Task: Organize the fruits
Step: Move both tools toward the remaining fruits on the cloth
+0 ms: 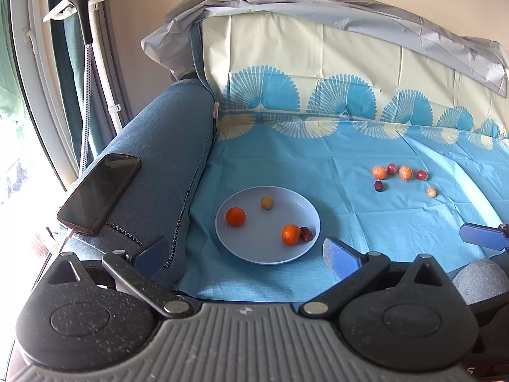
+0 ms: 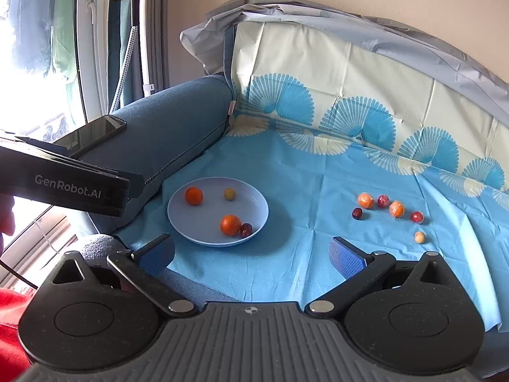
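Observation:
A light blue plate (image 1: pixel 241 251) (image 2: pixel 191 232) sits on the blue cloth near the sofa arm. In it lie two oranges (image 1: pixel 235 216) (image 1: pixel 290 234), a small yellow fruit (image 1: pixel 267 202) and a dark red fruit (image 1: pixel 306 233). To the right, loose on the cloth, lie two oranges (image 1: pixel 379 172) (image 1: pixel 405 172), several red fruits (image 1: pixel 422 175) and a pale one (image 1: pixel 431 192); the group also shows in the right wrist view (image 2: pixel 396 209). My left gripper (image 1: pixel 246 254) is open and empty just short of the plate. My right gripper (image 2: pixel 253 254) is open and empty, between plate and loose group.
A black phone (image 1: pixel 100 192) lies on the blue sofa arm (image 1: pixel 165 146) left of the plate. The cloth runs up the sofa back (image 1: pixel 318 63). A white stand with a hose (image 1: pixel 92 47) is by the window. The left gripper's body (image 2: pixel 70 184) shows at left.

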Motion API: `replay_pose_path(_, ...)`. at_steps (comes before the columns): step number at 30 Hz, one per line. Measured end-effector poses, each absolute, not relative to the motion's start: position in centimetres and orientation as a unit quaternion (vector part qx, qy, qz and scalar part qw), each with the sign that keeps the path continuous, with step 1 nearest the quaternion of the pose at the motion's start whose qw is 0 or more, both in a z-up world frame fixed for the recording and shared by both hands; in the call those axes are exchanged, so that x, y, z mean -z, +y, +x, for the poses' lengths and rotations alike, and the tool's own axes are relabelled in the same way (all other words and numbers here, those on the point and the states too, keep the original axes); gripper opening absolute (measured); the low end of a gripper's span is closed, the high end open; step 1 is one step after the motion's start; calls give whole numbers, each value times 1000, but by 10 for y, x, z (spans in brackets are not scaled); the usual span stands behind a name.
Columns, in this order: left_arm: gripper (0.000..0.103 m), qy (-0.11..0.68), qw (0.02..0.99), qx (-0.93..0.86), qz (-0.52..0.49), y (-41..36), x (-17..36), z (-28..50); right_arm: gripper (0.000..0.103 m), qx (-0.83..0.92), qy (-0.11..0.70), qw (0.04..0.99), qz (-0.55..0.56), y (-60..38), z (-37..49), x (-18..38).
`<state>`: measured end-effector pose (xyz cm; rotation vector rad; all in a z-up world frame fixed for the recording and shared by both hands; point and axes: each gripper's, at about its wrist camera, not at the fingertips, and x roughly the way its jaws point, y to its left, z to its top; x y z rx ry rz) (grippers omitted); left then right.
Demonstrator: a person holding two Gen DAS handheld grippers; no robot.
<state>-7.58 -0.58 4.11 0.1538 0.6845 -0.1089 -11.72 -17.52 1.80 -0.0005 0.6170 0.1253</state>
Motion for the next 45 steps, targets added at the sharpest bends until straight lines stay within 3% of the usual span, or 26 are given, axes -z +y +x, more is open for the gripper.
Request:
replay_pose_path(31, 103, 390, 914, 63, 93, -24, -9, -37, 102, -45, 350, 934, 52, -200, -92, 11)
replay_pose_path(45, 103, 417, 898, 100, 101, -111, 15, 44, 102, 74, 349, 931, 76, -315, -36, 39)
